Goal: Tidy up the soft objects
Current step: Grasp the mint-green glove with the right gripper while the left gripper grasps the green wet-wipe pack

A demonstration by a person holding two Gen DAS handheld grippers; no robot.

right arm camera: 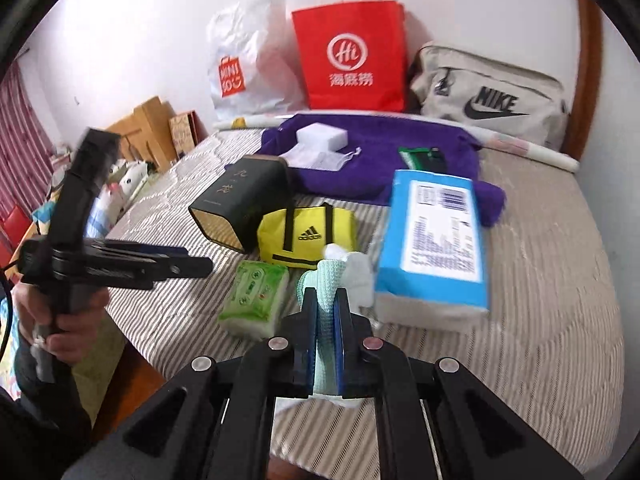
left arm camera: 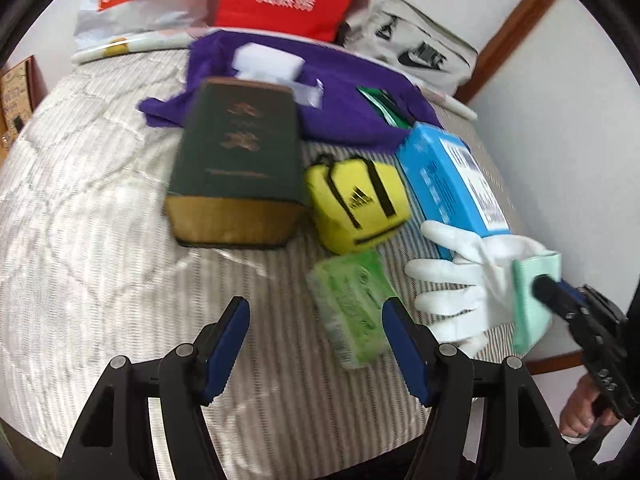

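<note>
Left to right: my left gripper (left arm camera: 316, 344), jaws apart, holds nothing; the green wipes pack (left arm camera: 352, 308) lies just ahead of its right finger. My right gripper (right arm camera: 326, 320) is clamped on the mint cloth (right arm camera: 326, 292) and white glove (left arm camera: 460, 280), lifted beside the blue box (right arm camera: 434, 240). Both appear light and limp, so a grip at the bunched cuff edge probably suits them.

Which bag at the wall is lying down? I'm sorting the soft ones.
The grey Nike bag, rightmost; the red paper bag and white Miniso bag stand upright.
</note>
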